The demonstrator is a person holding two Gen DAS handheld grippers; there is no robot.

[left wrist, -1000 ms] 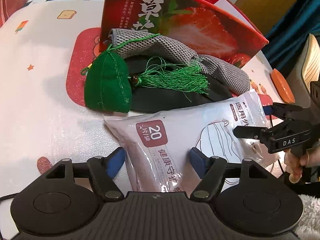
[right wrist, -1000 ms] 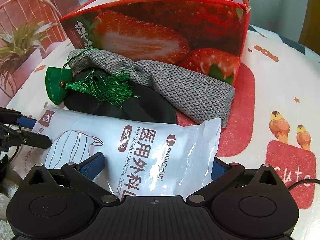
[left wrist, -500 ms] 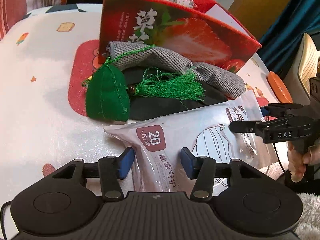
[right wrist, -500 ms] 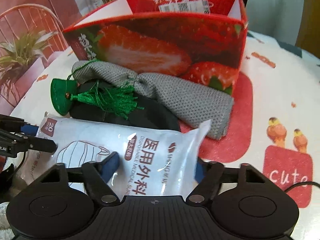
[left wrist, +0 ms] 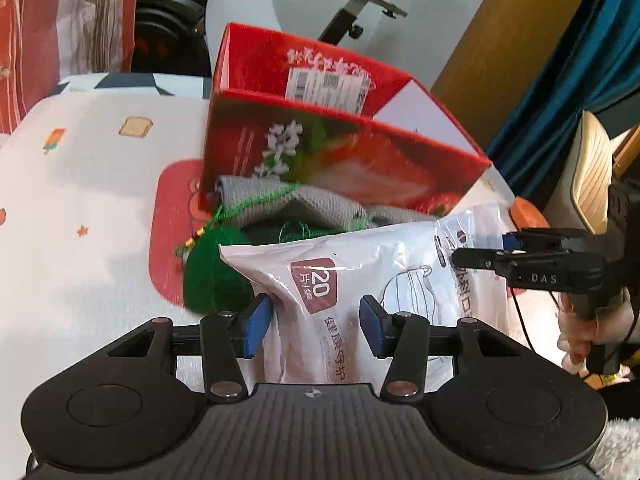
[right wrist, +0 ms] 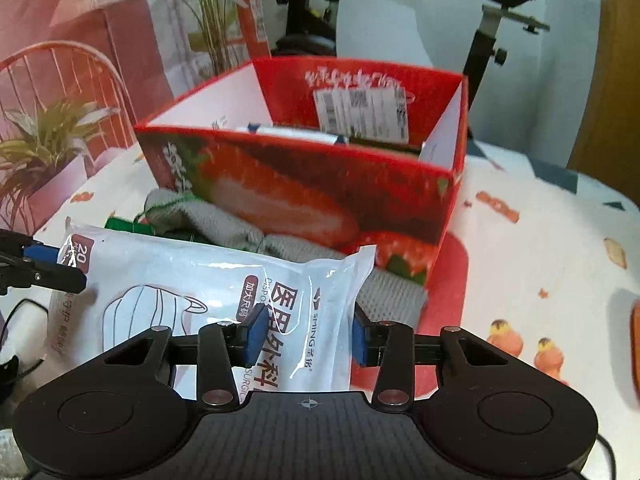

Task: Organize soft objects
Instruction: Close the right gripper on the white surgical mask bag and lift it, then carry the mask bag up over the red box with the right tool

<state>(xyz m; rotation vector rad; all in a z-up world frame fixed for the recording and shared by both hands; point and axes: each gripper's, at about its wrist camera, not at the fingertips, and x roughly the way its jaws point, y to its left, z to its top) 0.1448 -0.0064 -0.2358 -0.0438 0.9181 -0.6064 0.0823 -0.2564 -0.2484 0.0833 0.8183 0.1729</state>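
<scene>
A white plastic pack of face masks (left wrist: pixel 360 264) hangs lifted off the table, held at both ends. My left gripper (left wrist: pixel 316 320) grips its "20" end between the blue pads. My right gripper (right wrist: pixel 308 334) has the other end of the pack (right wrist: pixel 192 272) between its pads, and its jaws are closing on it. Behind the pack lie a green sachet (left wrist: pixel 216 276) with a tassel and a grey knit pouch (left wrist: pixel 320 204), both partly hidden. The open red strawberry box (right wrist: pixel 320 184) stands just beyond them, with some items inside.
A patterned tablecloth (left wrist: pixel 80 200) covers the table. A person's hand (left wrist: pixel 580 332) holds the right gripper's handle. An orange thing (left wrist: pixel 528 212) lies near the right edge. An exercise bike (right wrist: pixel 492 32), a potted plant (right wrist: pixel 44 140) and a chair (left wrist: pixel 592 172) stand beyond the table.
Both grippers have narrowed onto the mask pack and risen with it. The pack now hangs above the table and covers most of the sachet. The box's inside has come into view.
</scene>
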